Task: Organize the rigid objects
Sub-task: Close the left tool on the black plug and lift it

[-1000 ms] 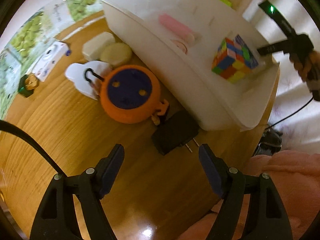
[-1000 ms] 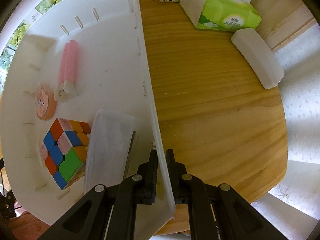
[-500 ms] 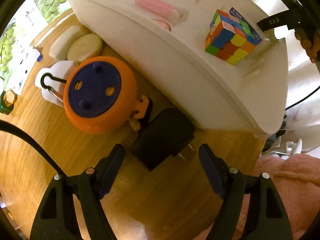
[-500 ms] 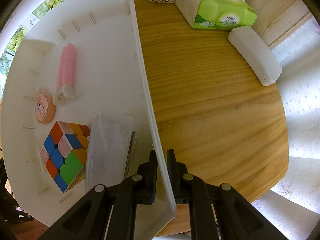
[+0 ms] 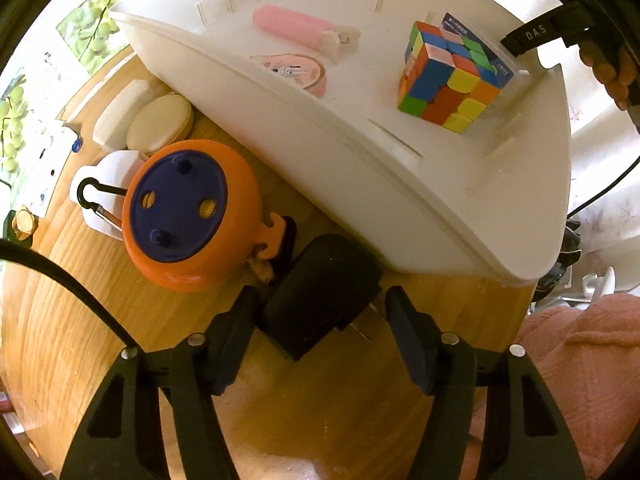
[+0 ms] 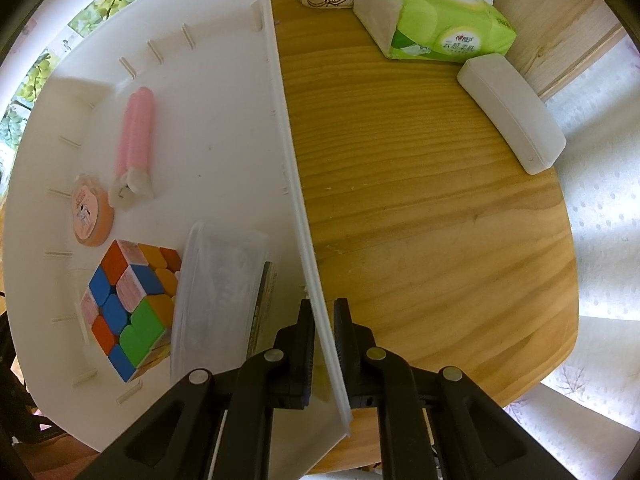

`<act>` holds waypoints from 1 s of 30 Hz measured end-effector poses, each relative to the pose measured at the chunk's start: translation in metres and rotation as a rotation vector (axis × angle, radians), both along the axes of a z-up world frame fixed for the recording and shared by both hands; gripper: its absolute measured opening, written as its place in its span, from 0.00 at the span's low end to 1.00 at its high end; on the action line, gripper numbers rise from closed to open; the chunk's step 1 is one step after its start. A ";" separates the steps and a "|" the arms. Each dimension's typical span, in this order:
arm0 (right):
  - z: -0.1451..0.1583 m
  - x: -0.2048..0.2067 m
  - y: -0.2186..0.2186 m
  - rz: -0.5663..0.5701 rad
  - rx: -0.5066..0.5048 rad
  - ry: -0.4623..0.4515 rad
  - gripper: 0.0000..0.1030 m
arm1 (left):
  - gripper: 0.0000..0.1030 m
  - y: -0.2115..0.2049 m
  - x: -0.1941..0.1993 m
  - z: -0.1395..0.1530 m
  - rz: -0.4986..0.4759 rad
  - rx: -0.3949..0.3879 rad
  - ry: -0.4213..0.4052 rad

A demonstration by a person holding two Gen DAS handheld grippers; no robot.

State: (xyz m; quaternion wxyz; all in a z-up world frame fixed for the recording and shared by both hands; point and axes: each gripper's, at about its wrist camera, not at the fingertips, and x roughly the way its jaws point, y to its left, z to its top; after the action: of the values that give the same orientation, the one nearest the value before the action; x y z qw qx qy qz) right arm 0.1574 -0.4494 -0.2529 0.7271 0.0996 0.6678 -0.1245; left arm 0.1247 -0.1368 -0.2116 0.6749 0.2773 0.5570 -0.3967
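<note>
My left gripper point(image 5: 320, 316) is closing around the matte black plug adapter point(image 5: 322, 298), pads not yet pressing; it lies on the glossy wooden table point(image 5: 80, 340) against the white plastic bin point(image 5: 400, 184). My right gripper point(image 6: 322, 320) is clamped on the bin's thin wall. Inside the bin sit a colourful cube point(image 6: 128, 304), a pink tube point(image 6: 136, 132) and a clear box point(image 6: 216, 300).

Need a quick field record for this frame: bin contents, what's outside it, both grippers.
bin: white plastic bin on the round wooden table
in bin: multicoloured puzzle cube, pink tube, round pink tape roll, clear plastic case
beside bin: black plug adapter, orange ball with blue face
left gripper: jaws closing around the adapter, pads not yet on it
right gripper: shut on the bin's wall
</note>
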 end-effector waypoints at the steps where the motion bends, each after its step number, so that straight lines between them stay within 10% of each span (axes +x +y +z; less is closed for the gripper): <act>1: 0.000 0.000 0.000 0.001 0.001 0.000 0.10 | 0.66 0.000 0.000 0.000 0.008 -0.006 0.000; 30: -0.009 0.010 0.012 0.181 0.032 0.043 0.08 | 0.66 0.083 -0.012 0.017 0.430 -0.092 -0.018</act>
State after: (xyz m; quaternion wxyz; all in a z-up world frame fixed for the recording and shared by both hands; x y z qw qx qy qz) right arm 0.1677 -0.4378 -0.2616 0.7190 0.0476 0.6916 -0.0498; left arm 0.1125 -0.0538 -0.1945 0.7610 0.1246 0.5784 -0.2660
